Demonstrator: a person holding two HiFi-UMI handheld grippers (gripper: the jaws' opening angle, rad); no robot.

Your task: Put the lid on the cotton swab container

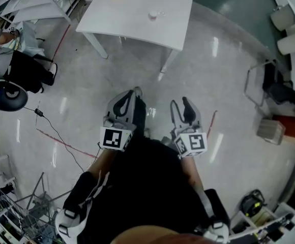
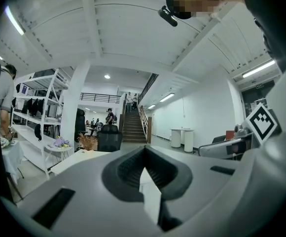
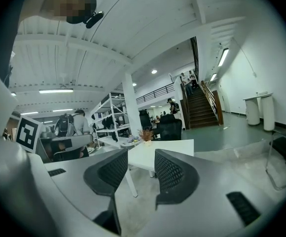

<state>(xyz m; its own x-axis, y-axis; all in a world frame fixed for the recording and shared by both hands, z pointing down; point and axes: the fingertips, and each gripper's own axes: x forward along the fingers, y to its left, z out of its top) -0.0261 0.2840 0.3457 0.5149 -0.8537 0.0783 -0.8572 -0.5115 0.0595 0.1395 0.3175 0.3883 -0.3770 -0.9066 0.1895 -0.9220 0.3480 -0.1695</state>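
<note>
The white table (image 1: 118, 15) stands ahead of the person, well apart from both grippers, with a stretch of glossy floor (image 1: 86, 90) between its near edge and the jaws. The cotton swab container (image 1: 154, 15) sits on the table top, toward the far right part of it. It is too small in the head view to tell whether a lid is on it. A dried plant (image 3: 145, 135) stands at the table's far edge. The left gripper (image 1: 136, 92) is held short of the table, close to the person's body. Its jaws are fully together with nothing between them, as seen in the left gripper view (image 2: 144, 154). The right gripper (image 1: 180, 103) is level with it on the other side. Its jaws stand apart and empty (image 3: 140, 163), and the table shows through the gap. Left of the table are a black office chair (image 1: 10, 94), a seated person (image 1: 0, 34) and a black cable (image 1: 56, 131) trailing over the floor. Right of the table stand a wire rack (image 1: 257, 83), a cardboard box (image 1: 269, 130) and two white cylinders (image 1: 290, 42).
</note>
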